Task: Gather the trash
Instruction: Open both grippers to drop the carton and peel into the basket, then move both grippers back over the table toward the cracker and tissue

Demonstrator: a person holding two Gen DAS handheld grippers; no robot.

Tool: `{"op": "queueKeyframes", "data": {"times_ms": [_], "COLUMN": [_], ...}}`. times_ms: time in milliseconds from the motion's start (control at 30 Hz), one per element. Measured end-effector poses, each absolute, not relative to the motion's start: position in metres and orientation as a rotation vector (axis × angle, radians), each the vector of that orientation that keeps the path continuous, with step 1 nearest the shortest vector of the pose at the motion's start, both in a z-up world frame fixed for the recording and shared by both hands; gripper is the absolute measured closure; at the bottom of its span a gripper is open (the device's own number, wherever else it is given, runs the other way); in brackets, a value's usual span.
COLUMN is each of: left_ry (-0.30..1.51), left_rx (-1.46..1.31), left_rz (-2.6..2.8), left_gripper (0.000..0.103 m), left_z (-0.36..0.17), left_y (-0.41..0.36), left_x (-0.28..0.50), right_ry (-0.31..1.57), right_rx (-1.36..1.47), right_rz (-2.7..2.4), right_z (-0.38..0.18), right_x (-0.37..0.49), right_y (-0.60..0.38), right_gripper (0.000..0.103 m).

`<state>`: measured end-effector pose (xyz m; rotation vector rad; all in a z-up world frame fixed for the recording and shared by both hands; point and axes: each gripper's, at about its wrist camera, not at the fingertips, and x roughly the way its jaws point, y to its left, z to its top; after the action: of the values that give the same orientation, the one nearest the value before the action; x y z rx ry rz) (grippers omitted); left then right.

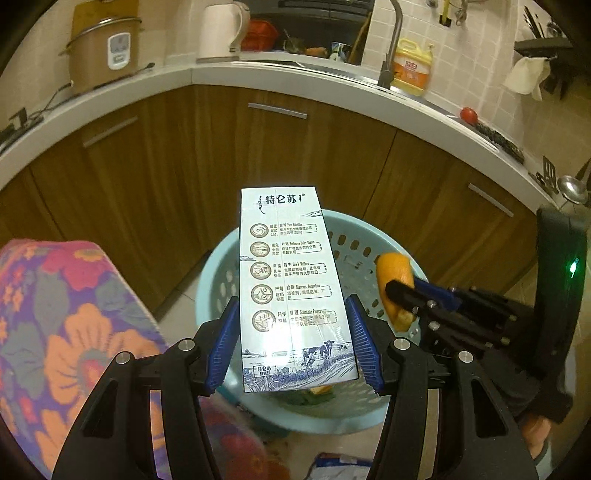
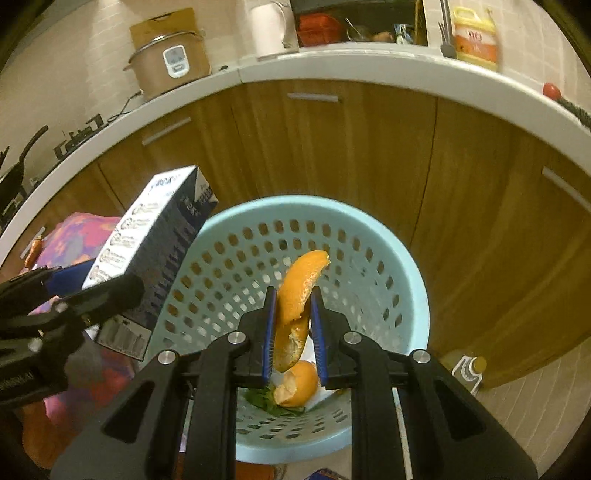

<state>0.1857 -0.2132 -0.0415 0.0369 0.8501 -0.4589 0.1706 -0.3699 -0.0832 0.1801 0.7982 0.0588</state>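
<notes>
Ahead of both grippers a curved white counter runs above brown cabinet doors; on it stand a rice cooker, a white kettle and a yellow detergent bottle.

Directly below and ahead of the grippers sits a pale blue perforated basket on the floor. At its bottom, just under the right gripper's fingertips, lie a piece of orange peel, some green leaves and a bit of white paper.

To the left of the left gripper is a floral cloth in purple, orange and pink.

The left gripper is about halfway open and clamps a tall white-and-blue milk carton by its two sides, near the lower end; the carton stands up between the blue pads and leans away over the near rim of the basket.

The right gripper is nearly closed, pinching a long curl of orange peel between its blue pads. The peel sticks out beyond the fingertips and hangs over the basket's opening, to the right of the carton.
</notes>
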Motion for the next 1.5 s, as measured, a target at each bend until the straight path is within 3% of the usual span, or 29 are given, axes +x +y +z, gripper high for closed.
{"op": "queueKeyframes", "data": {"times_ms": [167, 300, 367, 833, 1500], "left_ry": [0.855, 0.848, 0.846, 0.665, 0.451], "left_rx": [0.037, 0.048, 0.047, -0.056, -0.132], "left_rz": [-0.447, -0.463, -0.469, -0.357, 0.163], "left_gripper": [0.048, 0.047, 0.048, 0.036, 0.033], "left_z": [-0.050, -0.047, -0.045, 0.007, 0.048], "left_y": [-0.215, -0.219, -0.220, -0.139, 0.134], "left_x": [0.187, 0.185, 0.186, 0.142, 0.076], "right_ry": [0.810, 0.816, 0.796, 0.656, 0.512], "right_rx": [0.183, 0.189, 0.183, 0.182, -0.009], "right_rz": [0.041, 0.031, 0.017, 0.077, 0.439], "right_z": [-0.094, -0.095, -0.091, -0.023, 0.040], "right_x": [0.173, 0.175, 0.171, 0.136, 0.119], "right_y": [-0.374, -0.373, -0.372, -0.329, -0.062], "right_gripper": [0.084, 0.072, 0.050, 0.049, 0.049]}}
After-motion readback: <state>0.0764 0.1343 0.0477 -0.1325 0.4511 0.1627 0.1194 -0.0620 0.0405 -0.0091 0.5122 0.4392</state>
